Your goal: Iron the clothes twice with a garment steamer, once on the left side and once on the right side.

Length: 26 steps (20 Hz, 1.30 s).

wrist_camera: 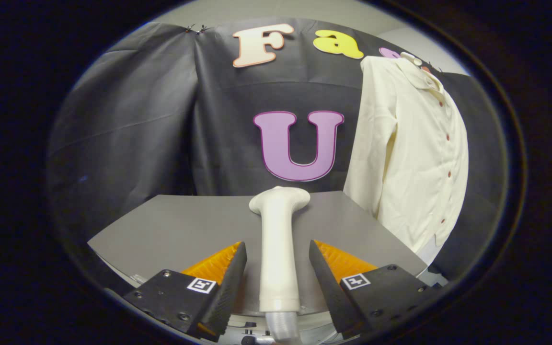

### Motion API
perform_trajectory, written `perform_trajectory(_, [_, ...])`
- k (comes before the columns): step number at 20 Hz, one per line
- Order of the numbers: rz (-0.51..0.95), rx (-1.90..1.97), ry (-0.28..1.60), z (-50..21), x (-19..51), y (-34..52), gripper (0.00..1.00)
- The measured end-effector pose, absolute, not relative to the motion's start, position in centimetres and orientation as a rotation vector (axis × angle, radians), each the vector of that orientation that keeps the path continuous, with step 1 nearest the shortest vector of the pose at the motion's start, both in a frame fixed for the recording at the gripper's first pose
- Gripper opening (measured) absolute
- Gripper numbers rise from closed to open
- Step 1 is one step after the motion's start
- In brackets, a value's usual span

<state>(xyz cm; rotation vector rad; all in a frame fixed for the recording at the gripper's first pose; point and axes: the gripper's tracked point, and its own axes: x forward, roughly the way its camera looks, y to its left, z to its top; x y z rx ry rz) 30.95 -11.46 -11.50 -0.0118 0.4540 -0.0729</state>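
1. The garment steamer [278,249] lies on the grey table [170,230], handle towards the gripper, head pointing at the booth's wall; a ribbed hose end shows at its near end.
2. The gripper [277,251] has its fingers spread, one on each side of the handle, neither touching it.
3. The cream shirt [415,148] hangs beyond the table's right edge, against the black cloth [127,124]; its buttoned front faces right.
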Motion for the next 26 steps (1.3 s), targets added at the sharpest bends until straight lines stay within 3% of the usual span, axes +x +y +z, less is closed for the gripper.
perform_trajectory(4, [-0.078, 0.002, 0.489, -12.8, 31.5, -11.4, 0.64])
perform_trajectory(5, [-0.085, 0.007, 0.49, -12.7, 31.5, -11.6, 0.52])
perform_trajectory(7, [-0.084, 0.008, 0.487, -12.9, 31.5, -11.5, 0.41])
perform_trajectory(21, [-0.007, 0.076, 0.296, -9.7, 31.0, -10.9, 0.33])
perform_trajectory(26, [0.063, 0.057, 0.155, -5.3, 29.2, -9.7, 0.33])
